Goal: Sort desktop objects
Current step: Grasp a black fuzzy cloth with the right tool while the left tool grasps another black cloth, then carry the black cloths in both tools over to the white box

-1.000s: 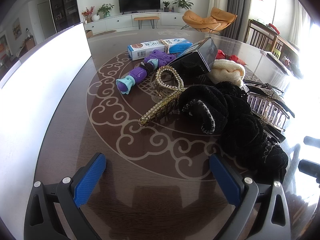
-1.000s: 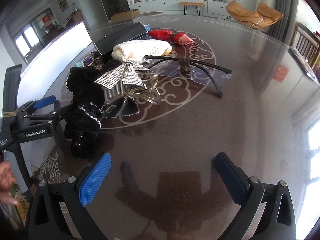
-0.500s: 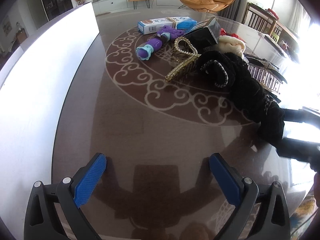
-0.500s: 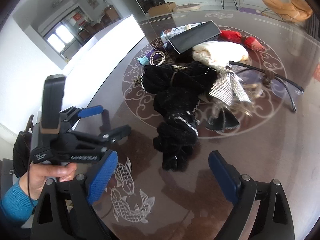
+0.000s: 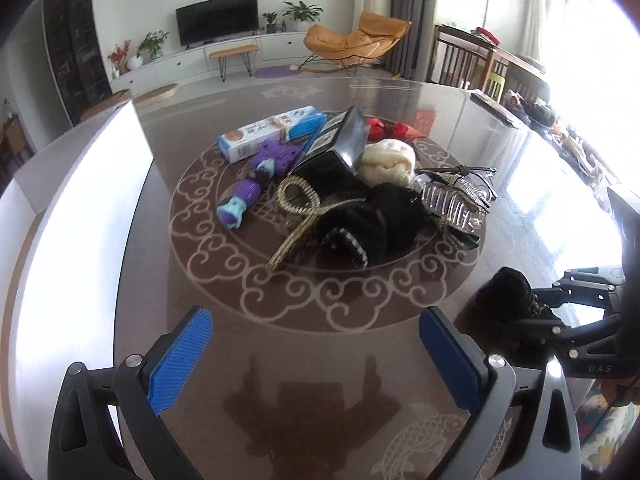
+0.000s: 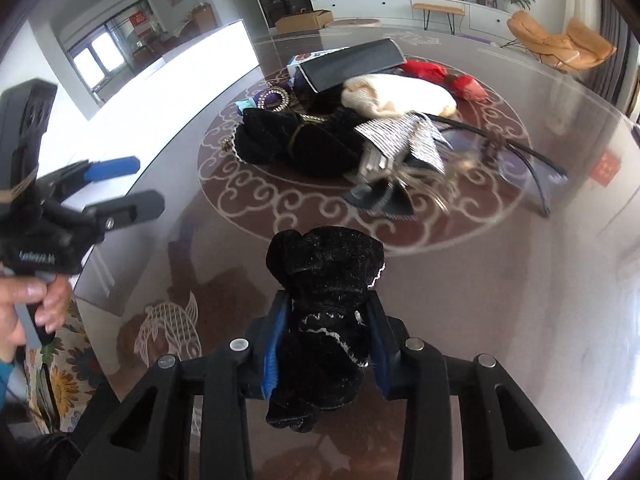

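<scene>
Right gripper [image 6: 324, 344]: its jaws have just been closing and now clench a black velvet piece [image 6: 326, 280], which sits squarely between the blue pads [image 6: 272, 354] with its top bulging out past the fingertips and its tail hanging below them.

Left gripper [image 5: 316, 354]: jaws wide apart, nothing between them, only bare table [image 5: 320, 360] ahead of the fingers.

Pile [image 5: 360, 196]: well ahead of both sets of fingers, on the scrollwork ring. It holds another black velvet lump [image 6: 296, 142], a gold hair clip [image 5: 296, 216], a silver claw clip [image 5: 452, 200], a cream knit [image 6: 396, 96], glasses [image 6: 520, 148], a black box [image 5: 340, 148], a purple toy [image 5: 256, 184] and a blue carton [image 5: 272, 130].

Step in hand: to my eye, carrying the velvet piece off to its own spot, apart from the pile.

Grip advice: the hold looks deep and centred, so I'd keep the squeeze steady; soft velvet can slide if the pads ease.

Lift advice: raise it until the hanging tail is off the glass before moving sideways.

Path advice: I'd swing away from the pile, since the clips and glasses lie just beyond the fingertips and could snag.

Left hand advice: keep it out to the side, ready for the next item.

Destination: I can't tell where it belongs; no bin shows beyond the fingers.
</scene>
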A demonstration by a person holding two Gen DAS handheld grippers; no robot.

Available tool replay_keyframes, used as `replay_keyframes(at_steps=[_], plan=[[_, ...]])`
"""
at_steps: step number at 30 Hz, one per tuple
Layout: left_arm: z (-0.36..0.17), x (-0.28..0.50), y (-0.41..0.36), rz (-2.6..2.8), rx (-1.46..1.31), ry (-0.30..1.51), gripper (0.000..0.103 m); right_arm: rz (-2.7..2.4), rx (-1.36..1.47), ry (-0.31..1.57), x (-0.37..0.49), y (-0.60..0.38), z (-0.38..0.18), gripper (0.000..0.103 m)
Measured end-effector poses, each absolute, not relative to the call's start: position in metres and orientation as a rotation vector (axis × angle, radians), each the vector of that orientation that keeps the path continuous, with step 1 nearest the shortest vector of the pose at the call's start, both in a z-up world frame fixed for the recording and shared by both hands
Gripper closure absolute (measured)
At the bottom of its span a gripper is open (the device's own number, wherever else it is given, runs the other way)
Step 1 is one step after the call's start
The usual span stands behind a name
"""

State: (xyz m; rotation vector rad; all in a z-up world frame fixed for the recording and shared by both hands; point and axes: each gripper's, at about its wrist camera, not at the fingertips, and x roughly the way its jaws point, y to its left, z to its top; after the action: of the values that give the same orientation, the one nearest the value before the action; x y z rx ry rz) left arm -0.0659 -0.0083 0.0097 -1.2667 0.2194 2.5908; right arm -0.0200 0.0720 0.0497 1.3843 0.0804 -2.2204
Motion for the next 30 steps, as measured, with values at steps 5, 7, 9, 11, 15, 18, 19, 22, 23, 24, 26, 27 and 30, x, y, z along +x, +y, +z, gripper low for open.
replay_keyframes(at_steps=[5,7,9,11,15,18,19,22,23,24,26,27,30], plan=[[0.01,-0.111,0.05,2.57,-1.175,0.464,0.0,-2.237,1.407,-0.045,0.006,0.117,0.049,0.065],[-0.005,-0.123,0.057,2.482,-1.264,0.406,0.0,-2.245,1.408,-0.068,0.015,0.125,0.05,0.065],[-0.02,-0.121,0.056,2.377,-1.342,0.297,0.005,-2.252,1.404,-0.08,0.021,0.131,0.051,0.064],[-0.024,-0.104,0.05,2.283,-1.343,0.219,0.012,-2.263,1.396,-0.086,0.026,0.136,0.052,0.064],[-0.01,-0.073,0.027,2.212,-1.286,0.122,0.012,-2.279,1.389,-0.1,0.039,0.162,0.055,0.064],[-0.001,-0.077,0.024,2.296,-1.269,0.164,0.011,-2.283,1.403,-0.065,0.035,0.167,0.055,0.063],[-0.001,-0.081,0.027,2.319,-1.267,0.194,0.011,-2.281,1.41,-0.049,0.032,0.167,0.055,0.063],[-0.009,-0.103,0.043,2.351,-1.292,0.289,0.011,-2.274,1.419,-0.041,0.025,0.165,0.057,0.062],[-0.015,-0.11,0.048,2.354,-1.315,0.312,0.011,-2.272,1.417,-0.045,0.025,0.164,0.058,0.062],[-0.022,-0.116,0.052,2.351,-1.337,0.317,0.011,-2.268,1.418,-0.046,0.025,0.162,0.059,0.062],[-0.031,-0.122,0.055,2.331,-1.356,0.291,0.028,-2.259,1.428,-0.029,0.025,0.157,0.06,0.062],[-0.033,-0.121,0.055,2.341,-1.36,0.311,0.055,-2.255,1.446,-0.008,0.025,0.155,0.059,0.062],[-0.03,-0.11,0.048,2.324,-1.338,0.251,0.07,-2.223,1.507,0.052,0.022,0.153,0.056,0.054]])
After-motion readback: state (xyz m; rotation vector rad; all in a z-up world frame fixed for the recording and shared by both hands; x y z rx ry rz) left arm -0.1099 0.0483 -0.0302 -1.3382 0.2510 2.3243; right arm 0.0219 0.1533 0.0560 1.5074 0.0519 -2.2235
